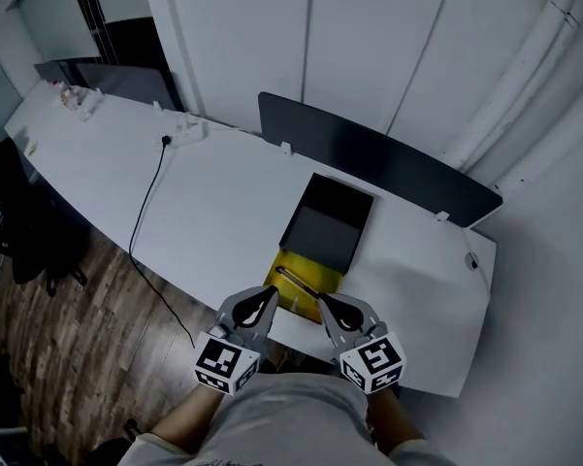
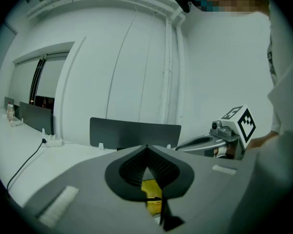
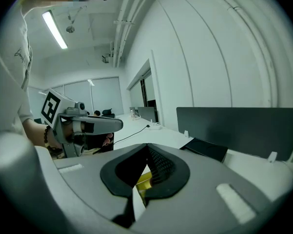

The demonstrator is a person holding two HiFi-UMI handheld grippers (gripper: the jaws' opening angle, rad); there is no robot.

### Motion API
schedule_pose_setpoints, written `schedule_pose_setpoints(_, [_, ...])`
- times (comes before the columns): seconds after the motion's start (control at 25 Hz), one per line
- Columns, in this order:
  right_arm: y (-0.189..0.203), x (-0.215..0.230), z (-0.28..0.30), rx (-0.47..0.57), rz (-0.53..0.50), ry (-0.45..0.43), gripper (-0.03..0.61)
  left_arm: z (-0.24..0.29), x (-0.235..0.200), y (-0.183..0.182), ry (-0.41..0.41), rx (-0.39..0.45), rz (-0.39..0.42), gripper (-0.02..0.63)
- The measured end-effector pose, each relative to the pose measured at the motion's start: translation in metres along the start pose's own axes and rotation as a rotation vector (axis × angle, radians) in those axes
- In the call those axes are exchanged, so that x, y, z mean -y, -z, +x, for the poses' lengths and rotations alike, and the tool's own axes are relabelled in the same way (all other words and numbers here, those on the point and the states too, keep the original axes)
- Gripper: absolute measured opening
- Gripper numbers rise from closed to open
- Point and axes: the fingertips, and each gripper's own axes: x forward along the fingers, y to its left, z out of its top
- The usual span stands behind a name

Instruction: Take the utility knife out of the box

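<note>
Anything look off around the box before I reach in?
Nothing stands out. The box lies open near the desk's front edge, its lid just behind it and the knife slantwise inside. The left claw and right claw are shut, holding nothing.

The box (image 1: 322,229) lies open near the white surface's (image 1: 223,202) front edge, black lid folded back. The slim dark utility knife (image 1: 297,282) lies diagonally on its yellow lining.

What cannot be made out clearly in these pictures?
- Knife: head view, small and dark; its blade cannot be told.
- Yellow box: both gripper views, only a sliver shows past the shut jaws.
- Box's near edge: head view, partly covered by left gripper and right gripper.
- Things at the desk's far end: too small.
</note>
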Motion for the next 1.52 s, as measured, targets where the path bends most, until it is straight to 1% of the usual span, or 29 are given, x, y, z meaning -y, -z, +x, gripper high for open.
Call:
schedule_pose_setpoints(0.24, [-0.004, 0.008, 0.015, -0.017, -0.003, 0.005, 0.015, 0.01, -0.014, -0.002, 0.003, -0.016, -0.002, 0.0])
schedule_pose_setpoints(0.4, [-0.002, 0.01, 0.023, -0.039, -0.006, 0.035, 0.014, 0.012, -0.024, -0.001, 0.024, -0.029, 0.001, 0.0])
schedule_pose_setpoints(0.56, [0.008, 0.017, 0.032, -0.074, 0.008, 0.07, 0.015, 0.019, -0.034, 0.003, 0.055, -0.052, 0.012, 0.0])
schedule_pose_setpoints(0.68, [0.02, 0.022, 0.04, -0.11, 0.013, 0.086, 0.014, 0.025, -0.041, 0.009, 0.071, -0.068, 0.012, 0.0])
schedule_pose_setpoints(1.0, [0.044, 0.027, 0.06, -0.192, 0.016, 0.104, 0.015, 0.035, -0.057, 0.032, 0.101, -0.114, -0.023, 0.0])
schedule_pose_setpoints(1.28, [0.056, 0.039, 0.074, -0.25, -0.011, 0.114, 0.014, 0.047, -0.07, 0.048, 0.116, -0.15, -0.016, 0.0])
schedule_pose_setpoints(1.52, [0.071, 0.043, 0.086, -0.305, -0.03, 0.102, 0.015, 0.055, -0.076, 0.06, 0.13, -0.171, -0.018, 0.0])
